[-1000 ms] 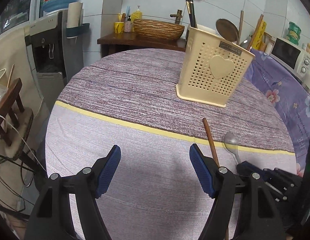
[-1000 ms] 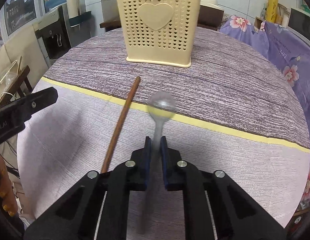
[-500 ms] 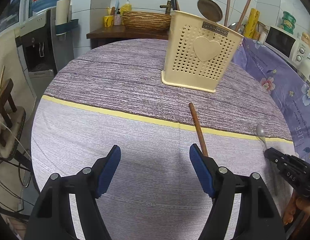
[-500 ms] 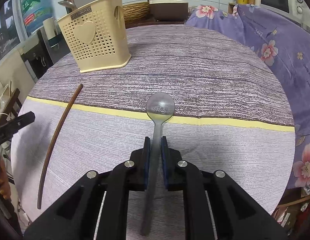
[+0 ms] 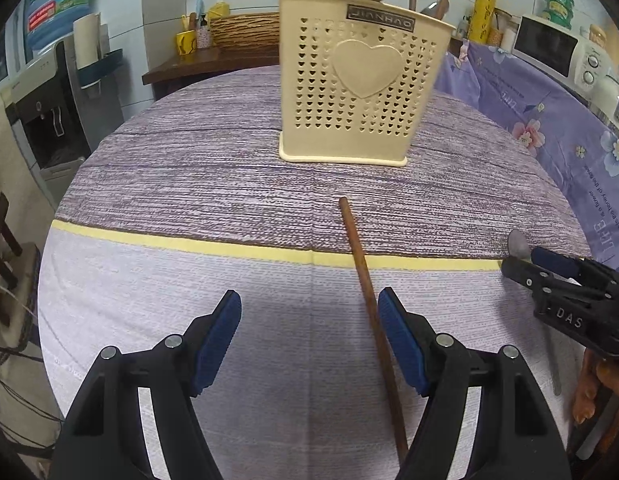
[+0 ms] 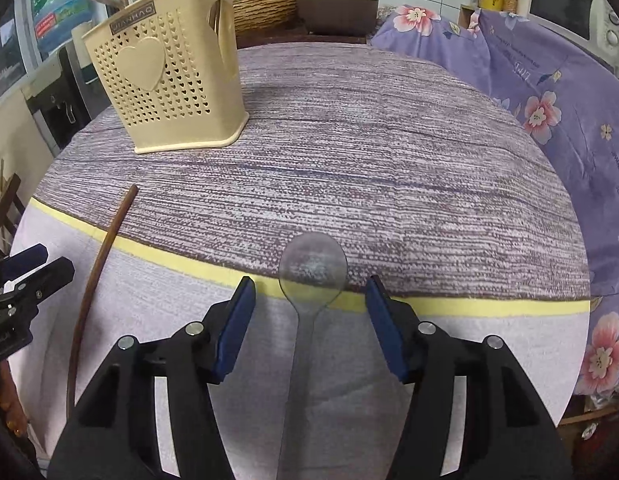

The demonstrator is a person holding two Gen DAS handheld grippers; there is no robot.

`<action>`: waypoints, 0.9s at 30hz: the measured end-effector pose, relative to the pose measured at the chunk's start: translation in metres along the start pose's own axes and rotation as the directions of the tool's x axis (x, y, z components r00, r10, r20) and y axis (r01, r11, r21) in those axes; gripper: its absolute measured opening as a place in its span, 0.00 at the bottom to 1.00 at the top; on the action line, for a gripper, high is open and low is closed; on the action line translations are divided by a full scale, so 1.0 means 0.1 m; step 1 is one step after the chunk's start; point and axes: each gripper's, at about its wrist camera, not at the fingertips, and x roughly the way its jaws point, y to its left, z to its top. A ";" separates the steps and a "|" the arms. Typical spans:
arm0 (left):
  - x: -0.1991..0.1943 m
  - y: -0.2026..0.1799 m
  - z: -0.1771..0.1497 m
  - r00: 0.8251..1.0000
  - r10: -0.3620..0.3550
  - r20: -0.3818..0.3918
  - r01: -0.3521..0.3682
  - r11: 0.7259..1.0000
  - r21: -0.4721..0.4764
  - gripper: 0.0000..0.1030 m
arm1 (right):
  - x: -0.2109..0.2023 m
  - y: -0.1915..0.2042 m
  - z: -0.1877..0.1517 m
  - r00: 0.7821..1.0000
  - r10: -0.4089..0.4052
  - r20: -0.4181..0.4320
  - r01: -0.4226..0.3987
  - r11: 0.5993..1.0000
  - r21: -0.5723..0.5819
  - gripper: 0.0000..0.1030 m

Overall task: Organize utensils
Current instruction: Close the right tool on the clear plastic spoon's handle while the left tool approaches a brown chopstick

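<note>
Open cloth ahead of both grippers, one tall holder in the way

Ahead of the left gripper (image 5: 309,336) the desk (image 5: 189,184) lies bare up to the cream utensil holder (image 5: 349,92), which stands upright straight in front and blocks the far path. A brown chopstick (image 5: 367,296) lies between its spread jaws, close beside the right pad. The right gripper (image 6: 307,324) stands open around a spoon (image 6: 311,276) lying flat; ahead and to its right the cloth is free, the holder (image 6: 165,76) well off to its front left.
</note>
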 end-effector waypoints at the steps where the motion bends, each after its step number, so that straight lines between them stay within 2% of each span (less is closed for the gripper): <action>1: 0.00 -0.01 0.01 1.000 0.000 0.003 0.000 1.000 -0.001 0.68 | 0.01 0.00 0.02 1.000 -0.008 0.001 0.008 1.000 -0.004 0.47; 5: 0.02 -0.05 0.05 1.000 0.006 0.004 -0.006 1.000 0.008 0.68 | 0.03 0.01 0.06 1.000 -0.018 0.007 0.018 1.000 0.000 0.36; 12: 0.10 -0.09 0.12 1.000 -0.012 -0.021 0.012 1.000 0.007 0.66 | -0.02 -0.03 0.09 1.000 0.005 0.024 -0.005 1.000 0.020 0.36; 16: 0.20 -0.16 0.23 0.998 -0.038 -0.042 0.038 0.999 0.004 0.56 | -0.20 -0.04 0.12 0.998 0.012 0.064 -0.013 1.000 0.020 0.36; 20: 0.37 -0.25 0.33 0.997 -0.020 -0.069 0.022 0.999 0.026 0.39 | -0.39 -0.01 0.15 0.995 0.018 0.101 -0.019 1.000 0.009 0.36; 24: 0.47 -0.30 0.40 0.997 0.014 -0.077 -0.011 0.999 0.032 0.31 | -0.53 0.02 0.14 0.992 0.025 0.128 -0.025 1.000 0.000 0.36; 27: 0.49 -0.32 0.44 0.996 0.025 -0.083 -0.022 0.999 0.037 0.20 | -0.56 0.02 0.14 0.990 0.030 0.135 -0.030 1.000 -0.001 0.36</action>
